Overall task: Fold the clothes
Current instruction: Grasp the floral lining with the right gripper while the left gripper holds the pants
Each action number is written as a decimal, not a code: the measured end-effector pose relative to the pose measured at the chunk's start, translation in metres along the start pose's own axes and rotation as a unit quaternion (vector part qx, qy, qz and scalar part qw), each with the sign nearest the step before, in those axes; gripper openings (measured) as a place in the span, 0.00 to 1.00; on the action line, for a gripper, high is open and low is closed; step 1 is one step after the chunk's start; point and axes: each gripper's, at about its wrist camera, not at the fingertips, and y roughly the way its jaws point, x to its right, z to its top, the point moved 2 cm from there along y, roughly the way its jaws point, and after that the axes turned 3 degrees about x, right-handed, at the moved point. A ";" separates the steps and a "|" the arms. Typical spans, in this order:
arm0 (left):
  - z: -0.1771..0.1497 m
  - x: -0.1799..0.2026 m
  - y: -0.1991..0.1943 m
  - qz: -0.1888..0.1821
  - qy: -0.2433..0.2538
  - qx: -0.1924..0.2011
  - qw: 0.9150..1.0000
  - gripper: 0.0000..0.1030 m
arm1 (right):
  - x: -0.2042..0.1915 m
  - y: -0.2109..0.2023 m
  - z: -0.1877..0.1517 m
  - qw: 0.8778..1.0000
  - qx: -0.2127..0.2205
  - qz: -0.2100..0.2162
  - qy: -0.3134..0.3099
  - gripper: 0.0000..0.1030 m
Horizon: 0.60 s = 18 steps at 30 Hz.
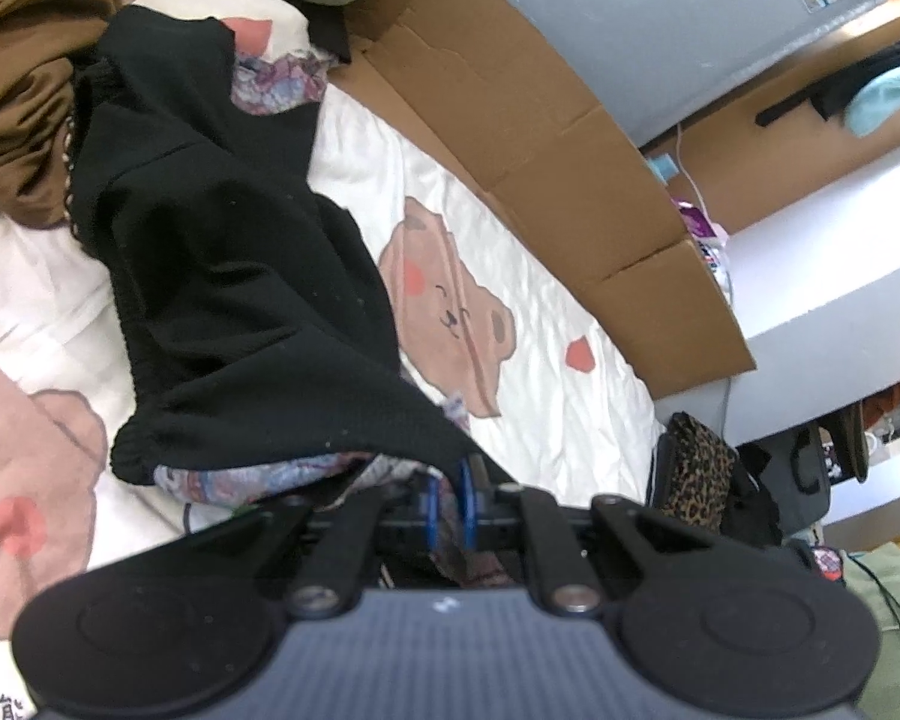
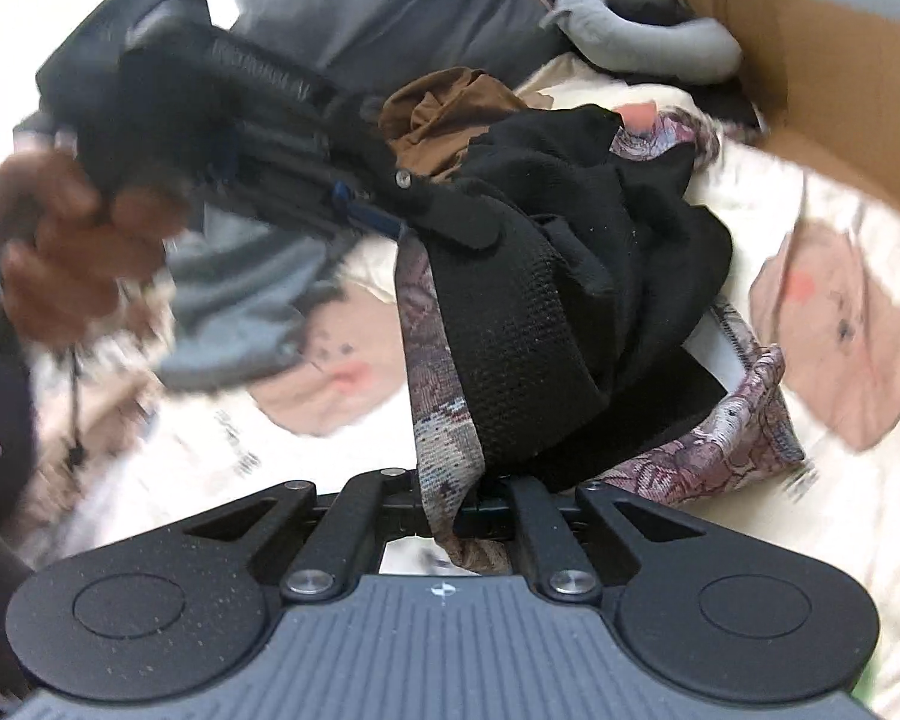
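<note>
A black garment (image 1: 222,276) with a patterned purple-pink lining lies bunched on the bear-print bed sheet (image 1: 540,360). My left gripper (image 1: 449,504) is shut on its near edge, with cloth pinched between the blue fingertips. In the right wrist view the same garment (image 2: 570,276) hangs between both grippers. A patterned strip (image 2: 432,372) of it runs taut from the left gripper (image 2: 399,228), held by a person's hand (image 2: 72,240), down to my right gripper (image 2: 450,516). The right gripper is shut on that strip.
A crumpled brown garment (image 1: 12,90) lies behind the black one. Flattened cardboard (image 1: 540,150) lines the far side of the bed. A grey cushion (image 2: 648,42) and a grey garment (image 2: 240,300) also lie on the bed. A leopard-print bag (image 1: 696,468) sits beyond the bed edge.
</note>
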 end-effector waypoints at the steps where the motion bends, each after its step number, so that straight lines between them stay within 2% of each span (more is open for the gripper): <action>1: 0.001 -0.002 0.000 0.003 -0.004 -0.001 1.000 0.13 | -0.002 -0.003 0.001 1.000 0.003 0.009 0.009 0.01; 4: 0.000 -0.008 -0.001 0.011 -0.007 -0.005 1.000 0.21 | -0.005 -0.010 0.002 0.999 0.006 0.029 0.024 0.01; 6: -0.001 -0.015 -0.003 0.024 -0.014 -0.003 1.000 0.46 | -0.002 -0.017 0.003 0.999 0.010 0.033 0.041 0.01; 9: -0.002 -0.027 -0.005 0.035 -0.031 -0.002 0.999 0.51 | 0.006 -0.030 0.002 0.997 0.018 0.033 0.068 0.01; 12: -0.003 -0.043 -0.005 0.063 -0.043 0.004 0.997 0.57 | 0.018 -0.043 -0.002 0.995 0.020 0.016 0.094 0.01; 15: -0.001 -0.057 -0.008 0.095 -0.054 0.019 0.994 0.66 | 0.030 -0.057 -0.011 0.994 0.019 -0.012 0.109 0.01; 18: -0.001 -0.068 -0.009 0.110 -0.069 0.031 0.991 0.70 | 0.040 -0.073 -0.023 0.990 0.019 -0.043 0.131 0.01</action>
